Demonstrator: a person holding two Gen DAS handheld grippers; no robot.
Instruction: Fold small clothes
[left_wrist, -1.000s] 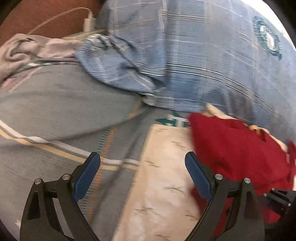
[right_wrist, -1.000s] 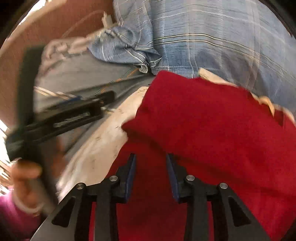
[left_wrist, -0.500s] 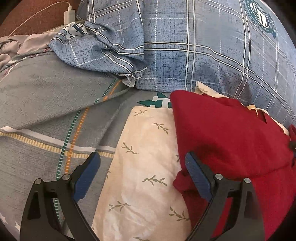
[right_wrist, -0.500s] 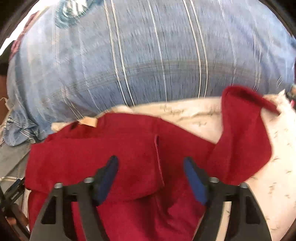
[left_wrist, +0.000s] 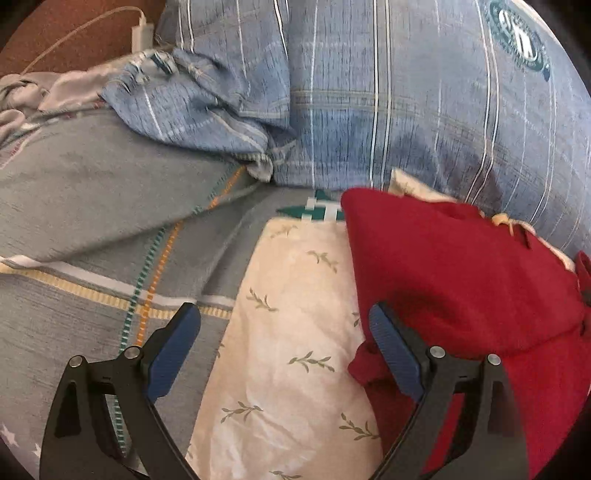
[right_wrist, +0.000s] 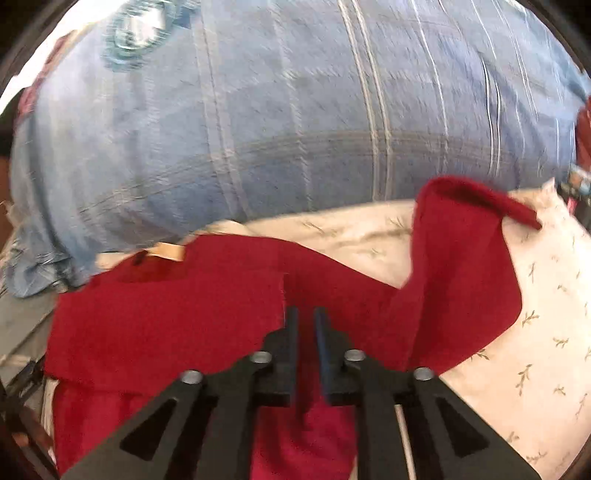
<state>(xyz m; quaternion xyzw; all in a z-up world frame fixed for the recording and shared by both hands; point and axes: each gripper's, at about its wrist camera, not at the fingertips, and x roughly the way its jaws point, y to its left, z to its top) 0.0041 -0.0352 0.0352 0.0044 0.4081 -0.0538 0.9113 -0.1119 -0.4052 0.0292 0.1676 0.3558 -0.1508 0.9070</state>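
Note:
A red garment lies partly folded on a cream cloth with a leaf print. My left gripper is open and empty, low over the cream cloth, its right finger beside the garment's left edge. In the right wrist view the red garment spreads across the middle, with one flap raised at the right. My right gripper is nearly shut, with a fold of the red fabric in the narrow gap between its fingers.
A large blue plaid pillow stands behind the garment and also fills the top of the right wrist view. A grey striped bedsheet lies to the left. A white charger and cable sit at the far left by the brown headboard.
My right gripper was open over the red garment and has closed on a fold at its middle. My left gripper stays open; its view has shifted only slightly.

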